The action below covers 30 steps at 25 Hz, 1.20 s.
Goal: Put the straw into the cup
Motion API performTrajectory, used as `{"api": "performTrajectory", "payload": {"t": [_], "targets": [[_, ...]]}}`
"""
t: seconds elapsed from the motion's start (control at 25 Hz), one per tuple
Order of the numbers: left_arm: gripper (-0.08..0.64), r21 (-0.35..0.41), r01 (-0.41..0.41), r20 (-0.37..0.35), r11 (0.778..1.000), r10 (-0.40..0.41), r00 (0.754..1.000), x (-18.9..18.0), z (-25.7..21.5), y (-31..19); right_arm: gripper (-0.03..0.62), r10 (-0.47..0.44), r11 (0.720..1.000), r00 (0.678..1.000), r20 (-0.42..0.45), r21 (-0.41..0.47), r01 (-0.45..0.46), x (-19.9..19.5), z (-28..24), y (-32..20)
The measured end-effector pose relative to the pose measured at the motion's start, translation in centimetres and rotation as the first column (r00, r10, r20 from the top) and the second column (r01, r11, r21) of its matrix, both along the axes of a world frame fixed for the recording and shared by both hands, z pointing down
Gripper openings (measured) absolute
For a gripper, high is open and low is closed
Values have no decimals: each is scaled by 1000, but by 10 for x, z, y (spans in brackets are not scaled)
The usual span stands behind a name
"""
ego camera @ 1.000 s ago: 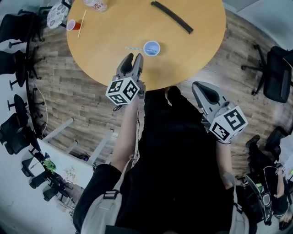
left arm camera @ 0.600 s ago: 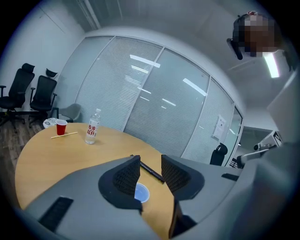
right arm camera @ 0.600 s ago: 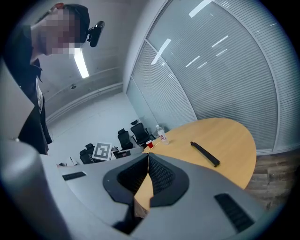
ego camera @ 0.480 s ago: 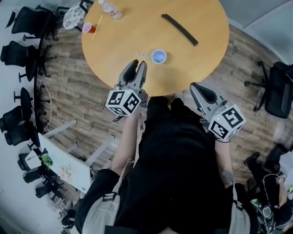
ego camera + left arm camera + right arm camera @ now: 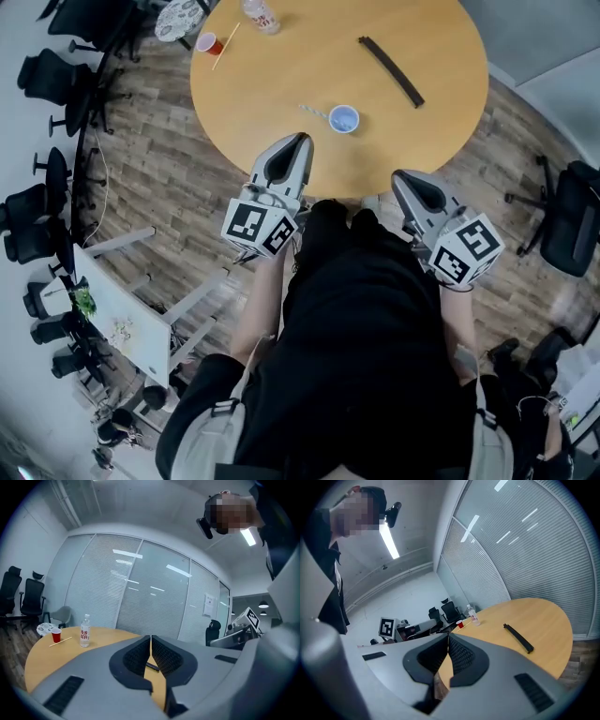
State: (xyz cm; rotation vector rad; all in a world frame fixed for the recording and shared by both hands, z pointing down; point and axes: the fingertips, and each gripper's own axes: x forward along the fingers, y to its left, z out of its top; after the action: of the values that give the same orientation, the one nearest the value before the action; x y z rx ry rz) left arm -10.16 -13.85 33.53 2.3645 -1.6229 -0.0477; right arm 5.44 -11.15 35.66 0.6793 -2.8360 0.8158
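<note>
A small blue cup (image 5: pixel 344 119) stands on the round wooden table (image 5: pixel 281 84), toward its near edge. The pale striped straw (image 5: pixel 313 112) lies flat just left of the cup. My left gripper (image 5: pixel 302 139) hovers over the near table edge, short of the straw; its jaws are closing with nothing between them, and in the left gripper view the left gripper (image 5: pixel 150 638) shows its tips meeting. My right gripper (image 5: pixel 401 175) hangs off the table's near edge, shut and holding nothing; the right gripper (image 5: pixel 448 635) points across the table. Neither gripper view shows cup or straw.
A long black strip (image 5: pixel 392 71) lies at the table's far right. A red cup (image 5: pixel 212 43), a wooden stick (image 5: pixel 226 47), a water bottle (image 5: pixel 261 14) and a patterned plate (image 5: pixel 178 17) sit at the far left. Office chairs (image 5: pixel 56 75) ring the table on a plank floor.
The left gripper's jaws have gone from wide open to closed, and that gripper has risen toward the head camera. The right gripper has hardly shifted. Cup and straw lie as before.
</note>
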Motion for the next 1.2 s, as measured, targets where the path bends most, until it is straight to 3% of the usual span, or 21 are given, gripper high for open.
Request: {"api": "performTrajectory", "payload": {"t": [0.24,0.4,0.56,0.84,1.2], "targets": [[12,-24,16,15,1000,-16,1000,-6,1,26,18,-41,999,999,12,-35,41,-12,20,4],[12,-39,-18,27,999,19,999,-3,-2,40,18,-50,998,999,14,-40,51,-19,20,4],[12,-43,-66,-21,997,65,998,-4,-11,51,18,-44,999,999,8,-21,44,-32,9,2],[13,-37,-146,-2,989,146,989,-12,-11,117,18,-1,1000,999,-40,-5,0,-53,8,48],[12,-40,-154,-21,987,153,988,-71,-4,224,18,69,996,981,-183,-34,-77,-77,27,146]]}}
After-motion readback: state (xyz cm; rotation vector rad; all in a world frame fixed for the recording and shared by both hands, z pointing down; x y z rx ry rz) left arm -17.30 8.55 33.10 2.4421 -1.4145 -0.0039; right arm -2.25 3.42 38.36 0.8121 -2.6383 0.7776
